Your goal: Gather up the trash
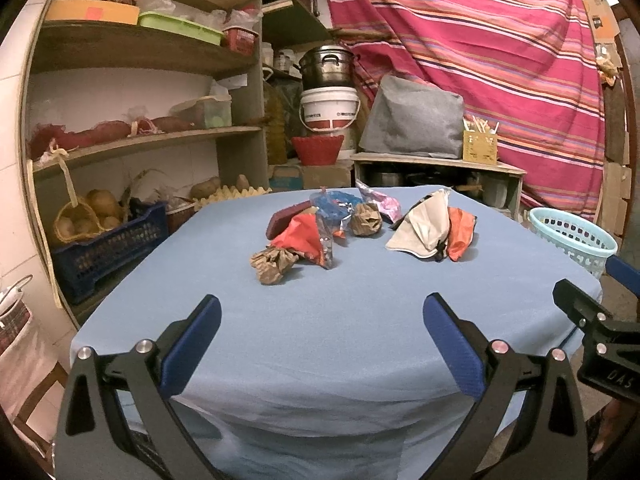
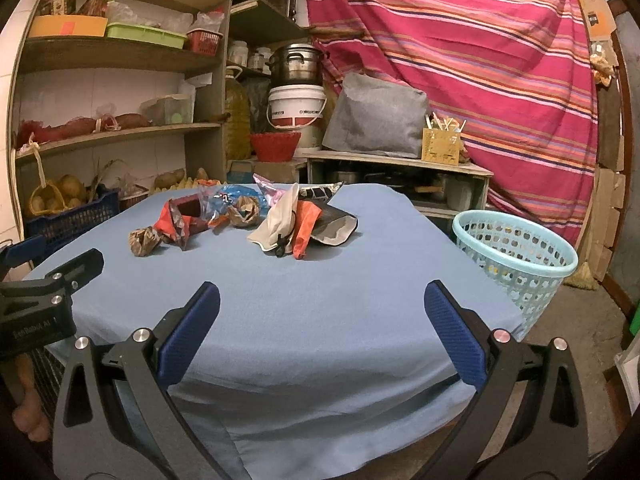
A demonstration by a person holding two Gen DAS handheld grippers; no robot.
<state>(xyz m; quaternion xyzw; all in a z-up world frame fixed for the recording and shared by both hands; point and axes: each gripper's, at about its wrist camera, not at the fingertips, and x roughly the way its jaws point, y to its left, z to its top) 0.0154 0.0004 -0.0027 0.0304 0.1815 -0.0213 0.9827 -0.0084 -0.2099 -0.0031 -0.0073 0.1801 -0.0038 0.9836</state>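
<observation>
Trash lies scattered across the far half of my worktop [image 1: 320, 340], which is draped in a blue cloth. Going from the left, I see a crumpled brown paper ball [image 1: 274, 264] nearest of the left group, with a red wrapper [image 1: 302, 240] touching it just behind. A dark red box [image 1: 282, 220] sits behind that wrapper, and a blue wrapper [image 1: 334, 204] lies beside it toward the far edge. A second brown paper ball [image 1: 365, 220] rests near the middle, with a pink foil wrapper [image 1: 384, 204] just behind it. Further right a beige pouch [image 1: 420, 228] stands propped up, touching an orange wrapper [image 1: 460, 232] on its right. From the right wrist view I also see a dark packet [image 2: 334, 226] lying behind that orange piece.

My left claw [image 1: 320, 340] hovers over the near edge of the worktop, its blue pads wide apart and holding nothing. My right claw [image 2: 320, 328] hangs just beside it to the right, its pads likewise spread with nothing between them. Both are well apart from the litter.

Off the right side of the worktop, a pale blue perforated basket [image 2: 516, 256] stands on the floor. Wooden shelves [image 1: 132, 56] fill the far left, and a striped red cloth [image 1: 480, 48] hangs at the far right.
</observation>
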